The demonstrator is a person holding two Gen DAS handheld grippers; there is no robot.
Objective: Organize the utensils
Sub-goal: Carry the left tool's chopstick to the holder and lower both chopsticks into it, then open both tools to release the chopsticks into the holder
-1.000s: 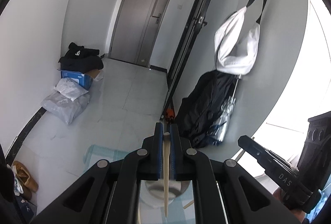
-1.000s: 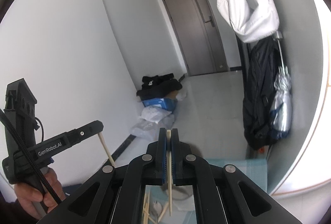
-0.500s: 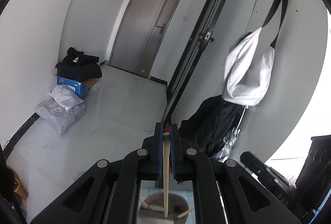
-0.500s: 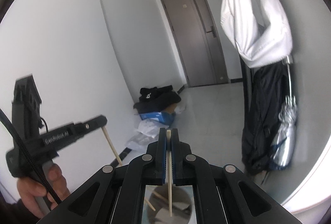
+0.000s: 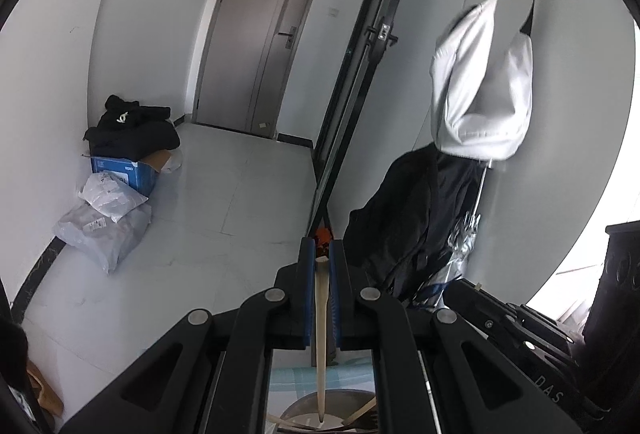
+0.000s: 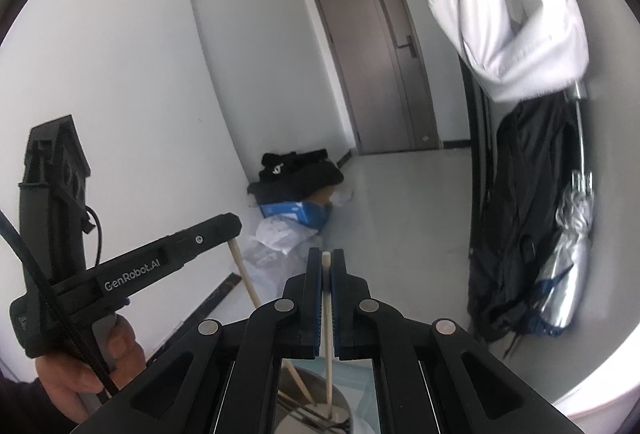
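My left gripper (image 5: 321, 254) is shut on a pale wooden chopstick (image 5: 321, 334) that hangs down with its tip inside a round metal container (image 5: 356, 400) below. My right gripper (image 6: 327, 262) is shut on another wooden chopstick (image 6: 328, 334), its lower end also in the metal container (image 6: 340, 404), which holds more utensils. The left gripper shows in the right wrist view (image 6: 230, 230), its chopstick (image 6: 246, 278) slanting down into the same container. The right gripper's body shows at the lower right of the left wrist view (image 5: 516, 318).
A grey door (image 5: 260, 45) stands at the far end of a tiled hallway. A blue box (image 5: 122, 169), black clothes and plastic bags lie by the left wall. A white bag (image 5: 484, 85), black coat and folded umbrella hang on the right wall.
Both grippers have lowered and tilted upward, chopsticks still held. The two chopstick tips have gone down into the metal container, which now shows larger beneath the jaws.
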